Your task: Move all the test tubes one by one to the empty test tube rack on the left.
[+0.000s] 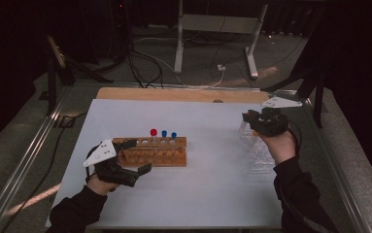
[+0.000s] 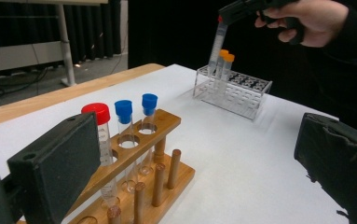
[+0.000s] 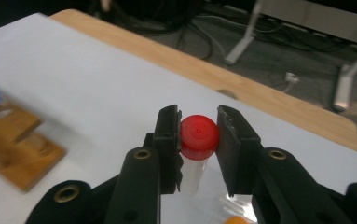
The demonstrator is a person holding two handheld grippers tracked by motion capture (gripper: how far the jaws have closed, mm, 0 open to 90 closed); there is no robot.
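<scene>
Right gripper (image 3: 198,140) clamped on the ribbed red cap of a clear plastic tube (image 2: 217,44), held near upright directly above the transparent grid rack (image 2: 234,91), beside two orange-capped tubes (image 2: 225,65) standing in it. Left gripper (image 1: 125,158), fingers spread and empty, beside the wooden peg rack (image 1: 157,151) far across the white counter (image 1: 212,174)

Wooden rack (image 1: 155,151) left of clear rack (image 1: 258,150).
</scene>
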